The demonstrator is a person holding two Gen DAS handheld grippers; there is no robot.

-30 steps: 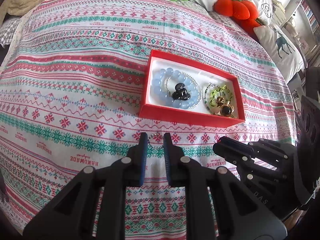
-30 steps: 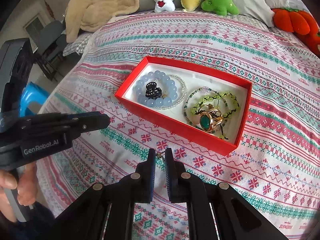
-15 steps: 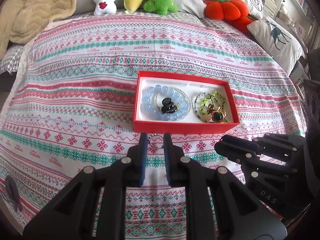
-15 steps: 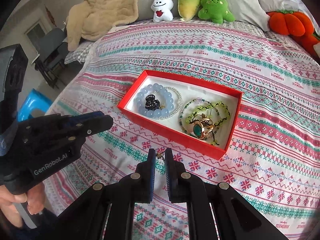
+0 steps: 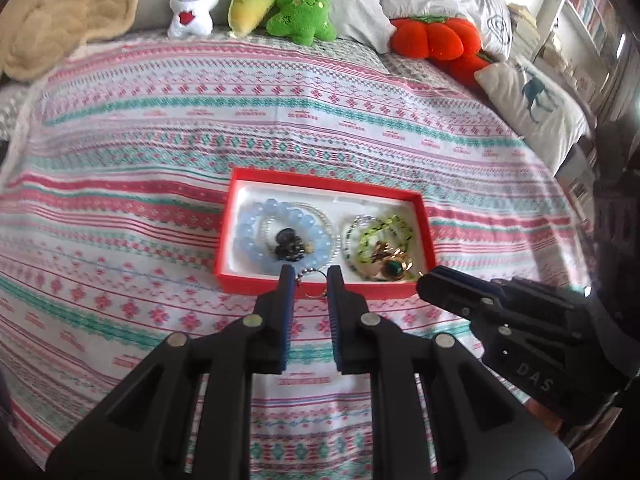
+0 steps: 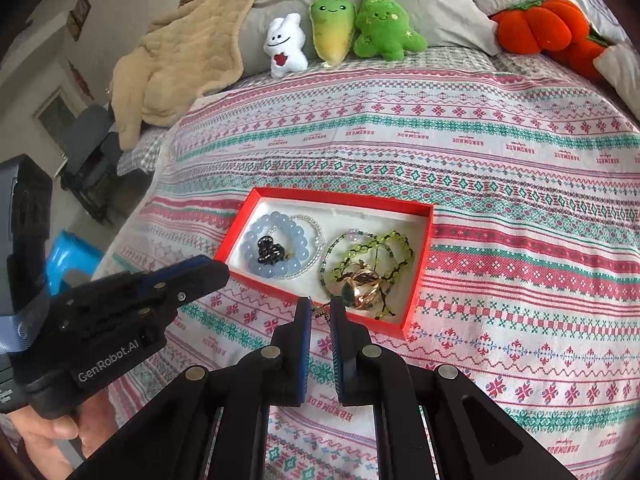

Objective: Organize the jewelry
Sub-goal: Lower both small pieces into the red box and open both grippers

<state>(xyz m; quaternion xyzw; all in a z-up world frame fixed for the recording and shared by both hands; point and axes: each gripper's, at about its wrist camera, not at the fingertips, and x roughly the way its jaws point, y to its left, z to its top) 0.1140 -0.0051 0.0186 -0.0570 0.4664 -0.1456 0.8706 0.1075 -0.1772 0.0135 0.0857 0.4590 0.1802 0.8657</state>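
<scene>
A red box (image 5: 320,286) (image 6: 348,196) lies on the patterned bedspread. It holds a blue bead bracelet (image 5: 248,240) (image 6: 256,240) around a dark charm, and green bead strands with a gold green-stone ring (image 5: 394,268) (image 6: 360,290). My left gripper (image 5: 310,276) is nearly shut on a thin chain with a ring (image 5: 310,274), held above the box's near wall. My right gripper (image 6: 320,308) is nearly shut on a small chain piece (image 6: 320,312), also at the box's near edge. Each gripper shows in the other's view: the right one (image 5: 500,312), the left one (image 6: 132,300).
Plush toys (image 6: 332,28) and an orange pumpkin cushion (image 5: 436,38) line the bed's far end with pillows. A beige blanket (image 6: 180,52) lies at the far left. A blue stool (image 6: 68,256) and dark chair (image 6: 88,148) stand on the floor at left.
Both grippers have risen and pulled back, so the box looks smaller and farther away. Both stay closed on their chain pieces. The box contents have not moved.
</scene>
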